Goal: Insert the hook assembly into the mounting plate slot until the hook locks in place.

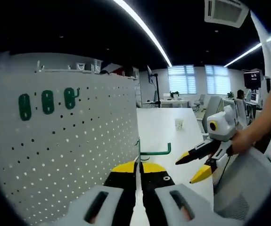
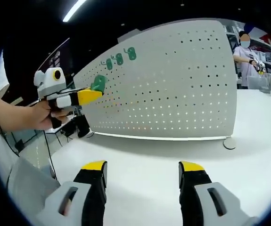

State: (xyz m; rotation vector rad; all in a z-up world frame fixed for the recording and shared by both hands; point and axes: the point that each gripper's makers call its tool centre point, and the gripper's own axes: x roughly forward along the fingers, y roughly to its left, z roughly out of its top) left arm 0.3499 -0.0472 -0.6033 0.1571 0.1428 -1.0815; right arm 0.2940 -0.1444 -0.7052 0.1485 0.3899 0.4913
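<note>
- The pegboard (image 1: 64,141) is a white sheet standing upright on the white worktop (image 1: 166,129), smooth and punched with even rows of small round holes
- Three green oval plates (image 1: 47,101) sit in a row high on the pegboard; in the left gripper view the one nearest the board's edge carries a small hook tip sticking out
- The left gripper (image 1: 138,172) has black fingers with yellow tips on grey housings; the fingers are pressed together on the hook (image 1: 150,151), a thin green metal rod with a straight arm and a short upturned end
- In the left gripper view the hook is held just beside the pegboard's near edge, low down and well below the green plates
- The right gripper view shows the same hook from the front as a green piece (image 2: 98,84) at the yellow tip of the left gripper (image 2: 81,97), close to the board's face; whether it touches cannot be told
- The right gripper (image 2: 143,172) has its fingers spread wide with bare worktop (image 2: 140,155) between them, holding nothing; in the left gripper view it (image 1: 197,167) hangs to the side, fingers apart, in a person's hand (image 1: 242,141)
- A round white foot (image 2: 229,143) props the pegboard at its far end in the right gripper view
- A small white cup (image 1: 179,124) stands far back on the worktop, with desks, windows and strip lights behind
- People (image 2: 245,52) stand beyond the board's far edge
</note>
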